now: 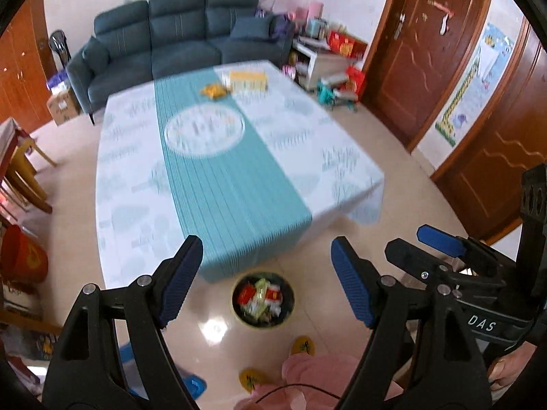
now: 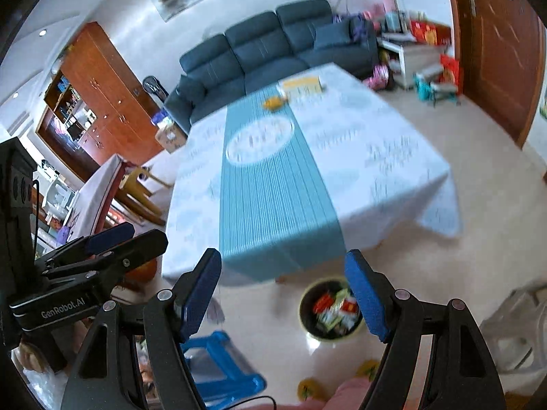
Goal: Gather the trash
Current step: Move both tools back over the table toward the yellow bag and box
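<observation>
A round bin [image 1: 261,326] [image 2: 330,339] stands on the floor at the near end of the table, with several colourful wrappers [image 1: 261,297] [image 2: 333,307] inside. My left gripper [image 1: 266,280] hangs high above it, open, nothing between its blue pads. My right gripper [image 2: 283,290] is beside it, also open and empty; the bin shows just inside its right finger. Each gripper appears in the other's view, the right one [image 1: 407,242] and the left one [image 2: 143,235]. An orange crumpled wrapper [image 1: 213,90] [image 2: 272,103] lies at the far end of the table [image 1: 239,177] [image 2: 280,188].
A yellow-and-white box [image 1: 248,80] sits by the orange wrapper. Beyond the table is a dark blue sofa [image 1: 177,34]. A blue stool [image 2: 218,362] is under my grippers, wooden chairs [image 1: 24,171] stand left, a white plastic stool [image 2: 512,328] right, and wooden doors [image 1: 427,51] beyond.
</observation>
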Demonstrator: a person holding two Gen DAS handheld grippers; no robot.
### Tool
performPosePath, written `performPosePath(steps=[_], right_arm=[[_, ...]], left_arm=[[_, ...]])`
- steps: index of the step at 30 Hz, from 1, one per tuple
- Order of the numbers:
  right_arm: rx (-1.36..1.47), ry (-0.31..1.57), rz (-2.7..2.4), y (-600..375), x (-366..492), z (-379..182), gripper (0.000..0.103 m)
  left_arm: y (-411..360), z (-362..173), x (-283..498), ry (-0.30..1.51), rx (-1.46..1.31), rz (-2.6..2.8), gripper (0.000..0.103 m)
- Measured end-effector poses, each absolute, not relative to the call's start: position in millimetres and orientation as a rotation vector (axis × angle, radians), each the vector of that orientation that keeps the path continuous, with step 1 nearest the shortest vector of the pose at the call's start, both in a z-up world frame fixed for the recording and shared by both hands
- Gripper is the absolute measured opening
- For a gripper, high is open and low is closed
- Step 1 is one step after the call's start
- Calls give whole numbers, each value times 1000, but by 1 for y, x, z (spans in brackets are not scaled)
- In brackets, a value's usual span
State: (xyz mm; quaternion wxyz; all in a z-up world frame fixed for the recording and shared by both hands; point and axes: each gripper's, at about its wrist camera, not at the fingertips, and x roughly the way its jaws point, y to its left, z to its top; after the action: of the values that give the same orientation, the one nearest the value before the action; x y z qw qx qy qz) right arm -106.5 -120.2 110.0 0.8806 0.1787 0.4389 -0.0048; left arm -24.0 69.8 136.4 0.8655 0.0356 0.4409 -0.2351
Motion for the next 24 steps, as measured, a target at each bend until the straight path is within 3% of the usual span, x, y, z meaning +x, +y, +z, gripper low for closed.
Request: performPosePath(steps=[12, 24], right_arm=[[249, 838, 115, -185, 76, 149, 76], [120, 967, 360, -274, 319, 103, 76]], left_arm=[[30, 183, 118, 831, 33, -357, 75], [-47, 145, 323, 993, -84, -127, 75]])
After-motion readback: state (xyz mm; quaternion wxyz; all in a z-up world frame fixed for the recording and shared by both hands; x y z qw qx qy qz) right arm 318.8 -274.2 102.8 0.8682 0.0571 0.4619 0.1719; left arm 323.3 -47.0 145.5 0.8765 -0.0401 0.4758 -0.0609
